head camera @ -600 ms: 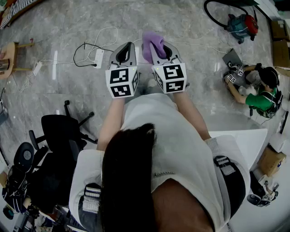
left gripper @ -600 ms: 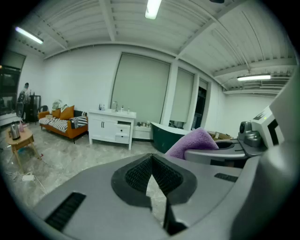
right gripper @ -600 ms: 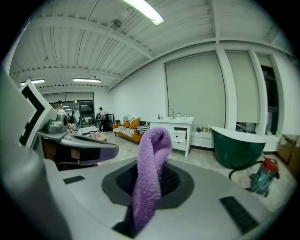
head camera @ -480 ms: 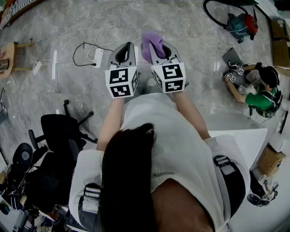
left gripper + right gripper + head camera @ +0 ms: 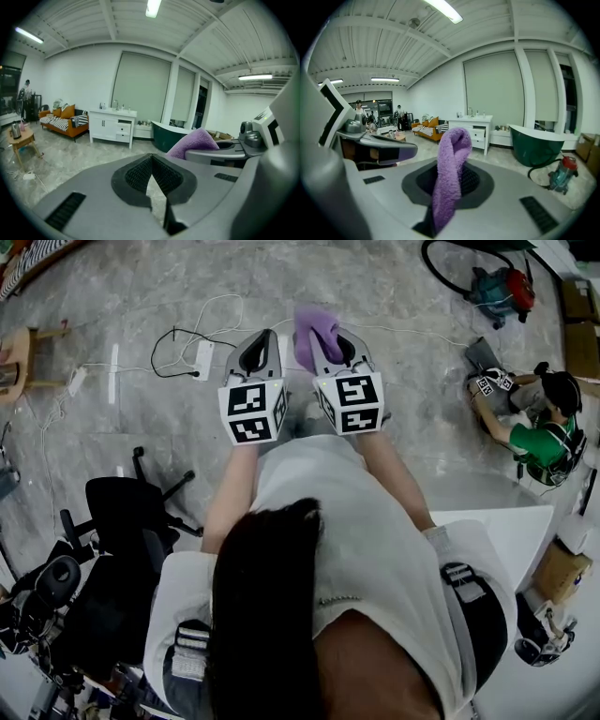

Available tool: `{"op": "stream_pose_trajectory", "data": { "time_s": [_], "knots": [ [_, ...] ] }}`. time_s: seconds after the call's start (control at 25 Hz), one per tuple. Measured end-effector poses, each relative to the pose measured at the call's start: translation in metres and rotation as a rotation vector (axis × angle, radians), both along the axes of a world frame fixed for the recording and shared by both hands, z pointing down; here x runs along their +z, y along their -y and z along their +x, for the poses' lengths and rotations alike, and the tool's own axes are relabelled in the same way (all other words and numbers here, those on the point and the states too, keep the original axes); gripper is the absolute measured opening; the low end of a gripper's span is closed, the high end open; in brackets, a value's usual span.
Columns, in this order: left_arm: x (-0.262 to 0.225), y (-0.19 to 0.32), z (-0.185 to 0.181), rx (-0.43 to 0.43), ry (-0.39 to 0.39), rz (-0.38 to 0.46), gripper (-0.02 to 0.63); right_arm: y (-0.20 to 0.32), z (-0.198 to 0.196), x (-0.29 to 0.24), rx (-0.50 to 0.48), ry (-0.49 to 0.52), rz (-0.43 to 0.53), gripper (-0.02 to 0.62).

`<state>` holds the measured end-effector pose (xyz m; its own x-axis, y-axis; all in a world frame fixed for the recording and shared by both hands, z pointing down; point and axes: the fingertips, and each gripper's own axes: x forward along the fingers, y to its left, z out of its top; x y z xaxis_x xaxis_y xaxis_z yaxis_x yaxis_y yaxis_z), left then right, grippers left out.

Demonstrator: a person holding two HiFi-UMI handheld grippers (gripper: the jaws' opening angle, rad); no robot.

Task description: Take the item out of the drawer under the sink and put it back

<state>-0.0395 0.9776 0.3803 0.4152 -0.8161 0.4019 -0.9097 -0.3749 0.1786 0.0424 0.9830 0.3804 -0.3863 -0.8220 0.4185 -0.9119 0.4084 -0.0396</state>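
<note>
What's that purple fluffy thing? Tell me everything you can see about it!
It is a purple towel, soft and fuzzy like terry cloth. The right gripper is shut on it, pinching it between dark ribbed pads. A folded loop stands up above the jaws with a rounded top. Nothing else touches it; it is held in the air.

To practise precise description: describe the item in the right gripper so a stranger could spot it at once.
Find the person in the white top standing on the marble floor. Held out in front, the right gripper is shut on a purple cloth that sticks out past its tips. Nothing else nearby is purple, and the left gripper is empty.
</note>
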Motion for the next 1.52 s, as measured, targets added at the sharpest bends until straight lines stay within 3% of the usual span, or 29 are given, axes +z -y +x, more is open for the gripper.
{"op": "stream_pose_trajectory", "data": {
  "time_s": [0.28,0.64,0.92,1.16,1.52],
  "knots": [
    [0.006,0.013,-0.005,0.003,-0.009,-0.02,0.005,0.011,-0.002,0.001,0.021,0.022,0.001,0.058],
    [0.017,0.054,-0.055,-0.051,-0.064,-0.06,0.005,0.045,-0.004,0.003,0.108,0.032,0.001,0.058],
    [0.003,0.092,-0.07,0.0,-0.063,-0.036,0.005,0.08,-0.017,-0.003,0.165,0.024,0.013,0.058],
    [-0.008,0.122,-0.069,0.001,-0.072,-0.01,0.005,0.113,-0.023,-0.016,0.147,0.038,0.049,0.058],
    [-0.007,0.196,-0.042,-0.024,-0.052,-0.002,0.005,0.192,0.001,-0.009,0.115,0.061,0.041,0.058]
  ]
}}
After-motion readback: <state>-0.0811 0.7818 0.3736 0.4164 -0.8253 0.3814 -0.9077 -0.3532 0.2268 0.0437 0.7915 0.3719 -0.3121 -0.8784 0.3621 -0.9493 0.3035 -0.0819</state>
